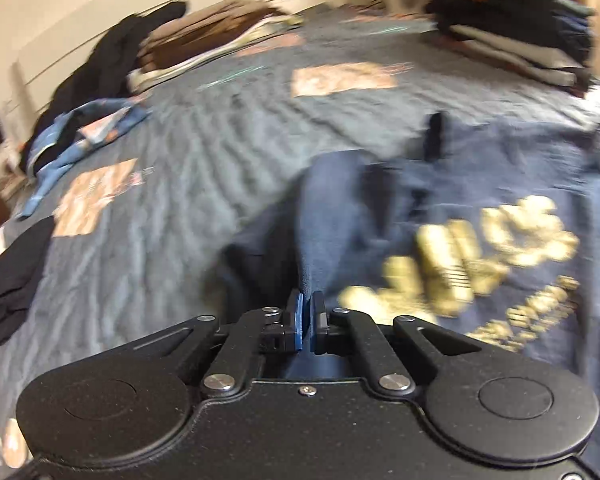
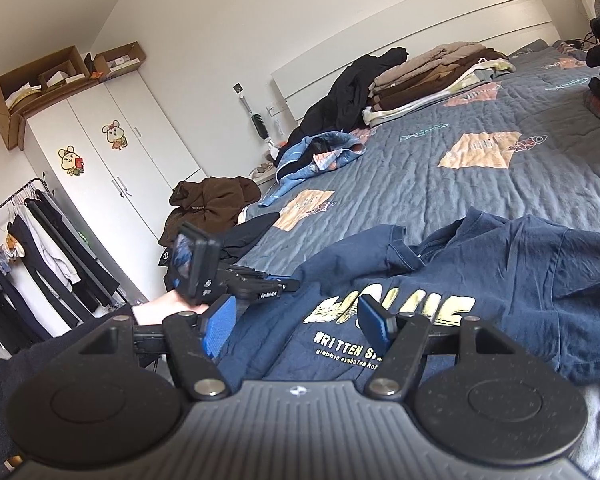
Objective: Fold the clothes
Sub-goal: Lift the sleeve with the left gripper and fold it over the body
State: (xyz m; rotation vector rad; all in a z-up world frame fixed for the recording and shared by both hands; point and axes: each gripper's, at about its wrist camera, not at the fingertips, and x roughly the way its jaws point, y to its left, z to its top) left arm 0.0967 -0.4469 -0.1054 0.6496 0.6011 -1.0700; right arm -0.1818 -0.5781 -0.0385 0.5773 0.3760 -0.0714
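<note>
Garment: navy T-shirt (image 2: 480, 280), soft knit, lying crumpled on the bed directly ahead of both grippers; ribbed round collar turned toward the headboard.
Print: pale gold block lettering with white text lines beneath, on the chest panel, just ahead of the right gripper (image 2: 296, 320).
Left gripper (image 1: 306, 320): black jaws with blue ribbed pads brought together, clamped on a raised ridge of the navy T-shirt (image 1: 328, 208); the fabric rises in a narrow fold straight ahead of the pads.
Left gripper as seen from the right wrist (image 2: 288, 282): to the left of the right gripper, carrying a black box-shaped camera block, held by a hand (image 2: 160, 306) in a dark sleeve; its tips reach the left edge of the shirt.
Right gripper: jaws standing well apart, nothing between the pads; the printed chest panel shows through the gap.
Bed cover (image 2: 440, 200): grey-blue quilt, wavy stitched ridges, rectangular peach patches, far ahead of both grippers.
Folded stack (image 2: 432, 76): flat beige, brown and cream layers, far ahead near the white headboard.
Loose pile (image 2: 320, 156): light blue patterned fabric and black cloth, ahead and left of the right gripper.
Second stack (image 1: 520, 36): dark and grey folded layers, far ahead and right of the left gripper.
Image quality: left wrist view is motion-blurred; fine weave is unreadable there.
</note>
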